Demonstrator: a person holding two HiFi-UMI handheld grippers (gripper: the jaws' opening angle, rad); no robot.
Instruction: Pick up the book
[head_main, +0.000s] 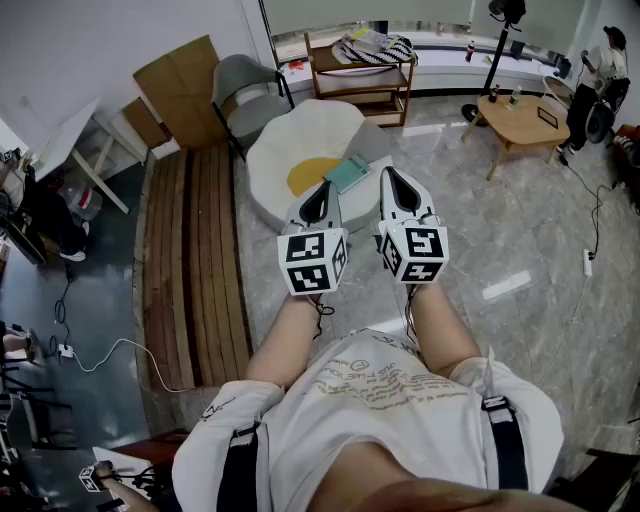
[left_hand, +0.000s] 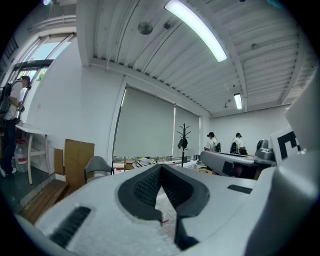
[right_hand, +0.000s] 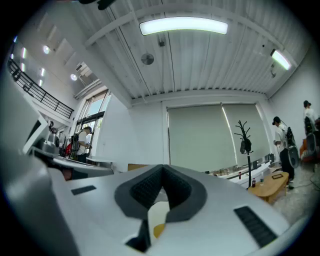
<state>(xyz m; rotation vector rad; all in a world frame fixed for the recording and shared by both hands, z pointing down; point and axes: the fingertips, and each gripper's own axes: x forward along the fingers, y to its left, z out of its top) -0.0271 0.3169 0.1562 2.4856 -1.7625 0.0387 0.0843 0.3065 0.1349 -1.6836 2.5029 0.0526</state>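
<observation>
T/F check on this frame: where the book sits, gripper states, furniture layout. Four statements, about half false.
1. The book lies on the egg-shaped rug. True.
2. The left gripper holds the book. False: its jaws are together on nothing, and the book lies on the rug.
3. The right gripper is shut and empty. True.
4. In the head view, the grey chair stands right of the wooden table. False: the chair is at the rug's left, and the table is far to the right.

book (head_main: 348, 172) on white egg cushion (head_main: 300, 135), marble floor (head_main: 520, 240)
</observation>
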